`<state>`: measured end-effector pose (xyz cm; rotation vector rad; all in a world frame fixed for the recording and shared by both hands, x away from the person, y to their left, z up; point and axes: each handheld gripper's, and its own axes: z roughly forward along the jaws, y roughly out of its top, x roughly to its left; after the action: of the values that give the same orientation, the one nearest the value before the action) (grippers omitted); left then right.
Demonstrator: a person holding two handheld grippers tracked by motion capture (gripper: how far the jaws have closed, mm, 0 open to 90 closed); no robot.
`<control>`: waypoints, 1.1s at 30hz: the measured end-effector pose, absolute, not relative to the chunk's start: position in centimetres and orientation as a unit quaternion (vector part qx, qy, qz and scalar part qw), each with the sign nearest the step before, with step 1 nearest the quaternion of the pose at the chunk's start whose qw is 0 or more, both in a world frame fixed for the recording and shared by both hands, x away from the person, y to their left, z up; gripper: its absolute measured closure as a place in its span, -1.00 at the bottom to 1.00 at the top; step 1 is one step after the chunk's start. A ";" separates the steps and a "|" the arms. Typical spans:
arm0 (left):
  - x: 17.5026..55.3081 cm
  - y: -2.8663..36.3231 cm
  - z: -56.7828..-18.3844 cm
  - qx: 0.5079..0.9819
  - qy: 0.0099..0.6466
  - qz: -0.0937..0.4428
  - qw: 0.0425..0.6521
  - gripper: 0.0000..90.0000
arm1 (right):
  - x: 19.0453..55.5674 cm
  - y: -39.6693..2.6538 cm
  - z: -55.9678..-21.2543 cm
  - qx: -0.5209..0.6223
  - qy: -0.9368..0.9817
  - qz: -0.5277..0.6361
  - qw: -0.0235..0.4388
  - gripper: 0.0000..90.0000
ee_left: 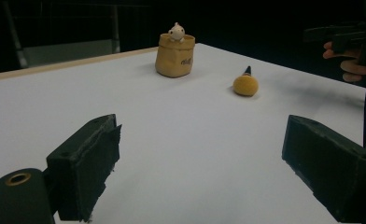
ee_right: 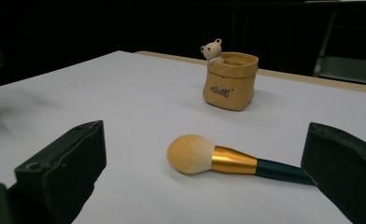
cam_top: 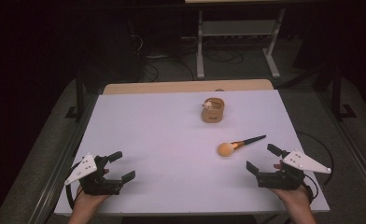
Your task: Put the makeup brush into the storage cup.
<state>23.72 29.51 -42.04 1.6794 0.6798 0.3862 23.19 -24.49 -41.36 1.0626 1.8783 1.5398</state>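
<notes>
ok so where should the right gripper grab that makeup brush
On the dark handle, jaws straddling it from above. The makeup brush lies flat, its soft head would squash, and the open right gripper sits nearest.

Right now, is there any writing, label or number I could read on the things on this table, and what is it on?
One dark, cursive word is printed on the front of the tan pot; it is too small and blurred to read.
The makeup brush: no writing visible.
The little bear figure at the pot's rim: no writing visible.
The white table: no writing or numbers.
</notes>
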 end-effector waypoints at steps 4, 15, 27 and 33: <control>23.8 29.5 -42.0 0.724 0.293 0.164 0.603 -0.77 | 23.1 -24.6 -41.3 0.389 0.687 0.565 0.241 -1.00; 23.9 29.5 -42.1 0.724 0.291 0.161 0.605 -0.77 | 23.1 -24.8 -41.0 0.393 0.681 0.565 0.250 -1.00; 24.1 29.1 -42.0 0.725 0.286 0.158 0.607 -0.76 | 23.4 -25.0 -40.3 0.390 0.675 0.568 0.264 -1.00; 24.1 29.1 -42.0 0.724 0.285 0.157 0.608 -0.76 | 23.8 -25.2 -39.9 0.393 0.669 0.573 0.264 -1.00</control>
<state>24.15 29.07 -41.96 1.6725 0.6596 0.3619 23.76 -25.22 -39.90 1.0610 1.8081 1.5497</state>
